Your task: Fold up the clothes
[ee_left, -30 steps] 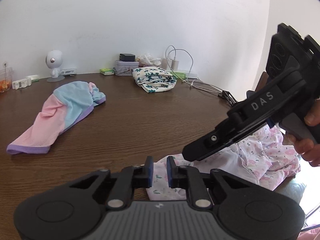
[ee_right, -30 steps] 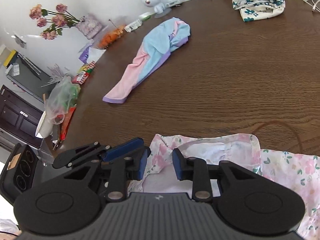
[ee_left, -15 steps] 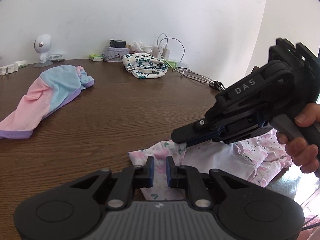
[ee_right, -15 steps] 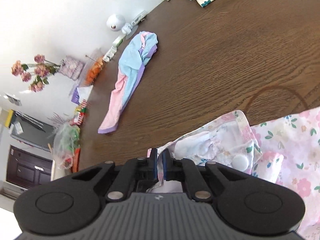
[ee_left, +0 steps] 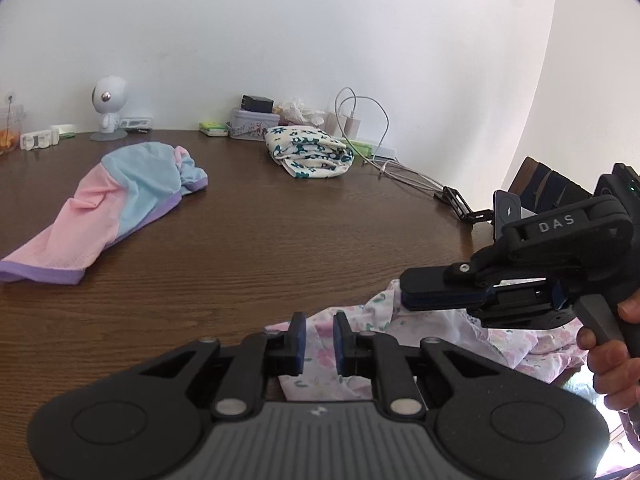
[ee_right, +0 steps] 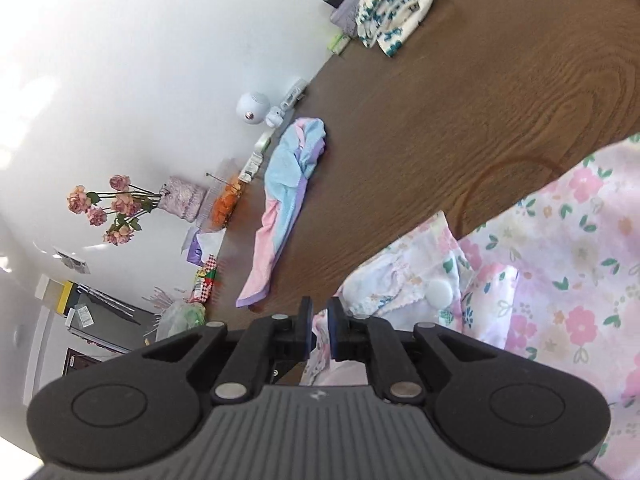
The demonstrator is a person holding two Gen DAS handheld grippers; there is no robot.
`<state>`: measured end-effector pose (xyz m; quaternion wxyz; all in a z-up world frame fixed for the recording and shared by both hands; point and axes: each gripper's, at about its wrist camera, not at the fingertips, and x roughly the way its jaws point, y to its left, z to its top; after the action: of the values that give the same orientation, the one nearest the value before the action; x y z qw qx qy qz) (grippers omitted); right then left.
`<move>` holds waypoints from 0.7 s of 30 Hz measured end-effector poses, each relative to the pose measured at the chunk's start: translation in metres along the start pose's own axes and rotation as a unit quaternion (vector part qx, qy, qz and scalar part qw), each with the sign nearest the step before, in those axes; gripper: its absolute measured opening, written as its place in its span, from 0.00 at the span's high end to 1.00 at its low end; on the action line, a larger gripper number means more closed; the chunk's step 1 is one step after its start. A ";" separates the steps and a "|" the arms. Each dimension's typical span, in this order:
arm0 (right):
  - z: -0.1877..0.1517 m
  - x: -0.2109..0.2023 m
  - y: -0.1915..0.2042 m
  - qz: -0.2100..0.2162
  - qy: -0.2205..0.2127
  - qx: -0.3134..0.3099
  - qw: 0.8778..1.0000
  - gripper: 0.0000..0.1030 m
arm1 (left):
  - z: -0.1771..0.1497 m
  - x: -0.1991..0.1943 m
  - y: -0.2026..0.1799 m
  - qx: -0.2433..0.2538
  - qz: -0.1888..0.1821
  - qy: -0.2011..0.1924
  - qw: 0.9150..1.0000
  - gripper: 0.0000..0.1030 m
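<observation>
The floral garment (ee_left: 400, 344) was spread at the near edge of the wooden table (ee_left: 280, 220). Its hem was pinched by the right gripper (ee_right: 319, 330) (seemingly clamped), while the left gripper (ee_left: 319, 340) was held slightly parted over the cloth.

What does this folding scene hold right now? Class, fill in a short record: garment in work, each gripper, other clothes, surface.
garment in work: pink floral garment, rumpled at the near table edge
left gripper: fingers slightly apart over the garment's edge
right gripper: shut on the garment's edge, seen from the left wrist view
other clothes: pink-blue-purple garment lying loose; folded teal-flowered cloth near the wall
surface: brown wooden table
</observation>
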<state>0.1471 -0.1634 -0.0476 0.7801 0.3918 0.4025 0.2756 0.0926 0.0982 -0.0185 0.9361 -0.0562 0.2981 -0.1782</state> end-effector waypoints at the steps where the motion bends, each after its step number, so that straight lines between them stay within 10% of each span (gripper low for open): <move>1: 0.001 -0.009 0.004 0.001 -0.013 -0.023 1.000 0.83 | 0.002 -0.002 0.000 0.001 0.002 -0.002 1.000 0.87; 4: -0.002 -0.034 0.018 -0.021 -0.042 -0.123 0.991 0.70 | 0.004 -0.007 -0.006 0.019 -0.005 0.002 1.000 0.88; 8: -0.028 -0.036 0.040 -0.094 -0.028 -0.304 0.948 0.70 | 0.000 -0.004 -0.022 0.047 -0.004 0.016 0.999 0.88; 13: -0.052 -0.021 0.040 -0.128 0.006 -0.368 0.921 0.70 | -0.007 0.008 -0.033 0.059 0.012 0.040 0.997 0.88; 21: -0.059 -0.020 0.027 -0.118 0.011 -0.360 0.925 0.70 | -0.009 0.014 -0.031 0.046 0.035 0.048 0.997 0.88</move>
<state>0.0831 -0.1409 -0.0386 0.8909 0.0309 0.3286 0.3120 0.0886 0.0638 -0.0273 0.9280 0.0056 0.3356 -0.1615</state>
